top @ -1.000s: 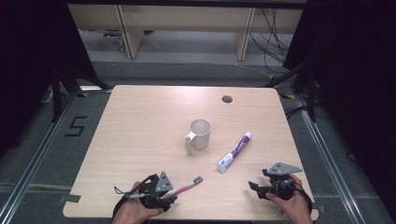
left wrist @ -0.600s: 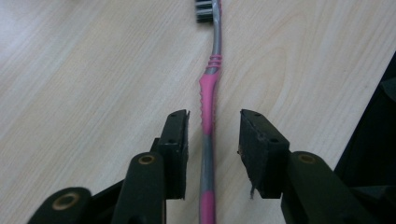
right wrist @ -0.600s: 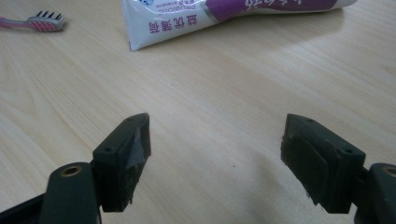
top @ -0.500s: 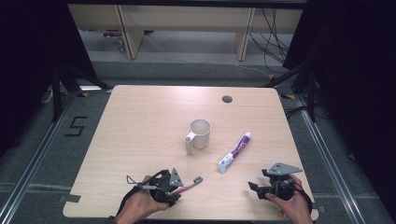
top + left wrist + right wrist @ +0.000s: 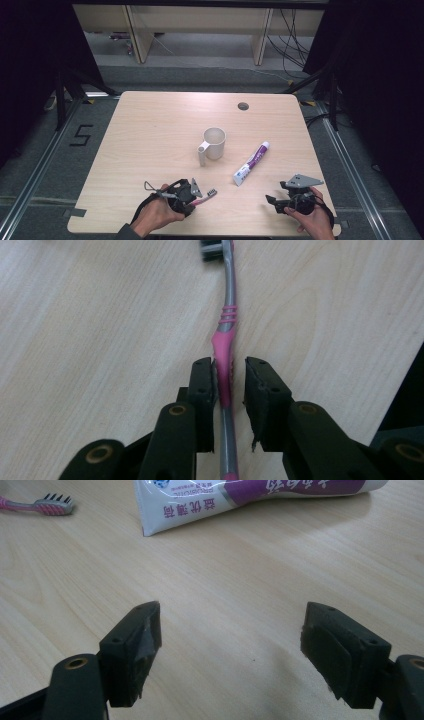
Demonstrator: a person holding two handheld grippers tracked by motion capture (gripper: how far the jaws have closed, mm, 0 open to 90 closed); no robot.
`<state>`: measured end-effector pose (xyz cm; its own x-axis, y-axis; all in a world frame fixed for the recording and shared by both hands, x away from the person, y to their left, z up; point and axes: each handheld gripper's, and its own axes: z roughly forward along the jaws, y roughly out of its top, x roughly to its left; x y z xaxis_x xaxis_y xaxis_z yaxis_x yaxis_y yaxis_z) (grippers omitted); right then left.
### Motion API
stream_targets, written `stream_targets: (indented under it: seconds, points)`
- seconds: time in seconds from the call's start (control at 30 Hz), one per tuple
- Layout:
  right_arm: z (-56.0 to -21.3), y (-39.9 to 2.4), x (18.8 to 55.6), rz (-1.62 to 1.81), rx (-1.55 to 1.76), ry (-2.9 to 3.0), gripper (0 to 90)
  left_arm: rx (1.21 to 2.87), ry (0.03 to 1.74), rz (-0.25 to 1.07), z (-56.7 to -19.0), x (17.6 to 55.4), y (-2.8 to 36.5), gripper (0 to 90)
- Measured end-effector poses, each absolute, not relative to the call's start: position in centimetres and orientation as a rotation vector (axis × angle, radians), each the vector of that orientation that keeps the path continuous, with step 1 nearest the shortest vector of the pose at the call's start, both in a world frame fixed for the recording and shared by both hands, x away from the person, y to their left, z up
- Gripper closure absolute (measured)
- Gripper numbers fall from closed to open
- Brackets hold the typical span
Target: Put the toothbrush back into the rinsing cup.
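- The pink and grey toothbrush point(image 5: 224, 355) lies flat on the bench point(image 5: 150, 130) near its front edge, left of centre, with the bristle head point(image 5: 212, 191) pointing to the right in the high view.
- The left tongs point(image 5: 230, 377) straddle the pink part of the handle. The jaws have just been closing with the toothbrush between them; one pad point(image 5: 212, 385) touches the handle, while a narrow gap remains at the other pad point(image 5: 250, 385), so the grip is not yet clamped.
- In the high view the left tongs point(image 5: 192, 192) sit low over the brush handle, held in the person's left hand point(image 5: 157, 215).
- The white mug point(image 5: 214, 144) stands upright near the bench middle, well apart from the toothbrush, its handle towards the front left.
- The white and purple toothpaste tube point(image 5: 251, 162) lies flat, slanted, just right of the mug.
- The right tongs point(image 5: 230, 645) rest near the front right edge with the jaws wide apart and nothing between them, the tube and the brush head ahead of them.
- A round hole point(image 5: 243, 106) sits near the far edge of the bench.
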<state>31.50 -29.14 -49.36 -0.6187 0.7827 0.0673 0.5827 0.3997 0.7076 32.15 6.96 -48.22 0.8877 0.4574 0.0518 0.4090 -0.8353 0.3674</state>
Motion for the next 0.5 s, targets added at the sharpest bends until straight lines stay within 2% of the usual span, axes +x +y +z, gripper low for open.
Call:
stream_targets:
  seconds: [0.5]
  points:
    - [-49.3,-29.3,31.6,1.036,1.17,2.376,25.4,2.856,0.624,0.162,-47.9,32.8,5.2,80.7]
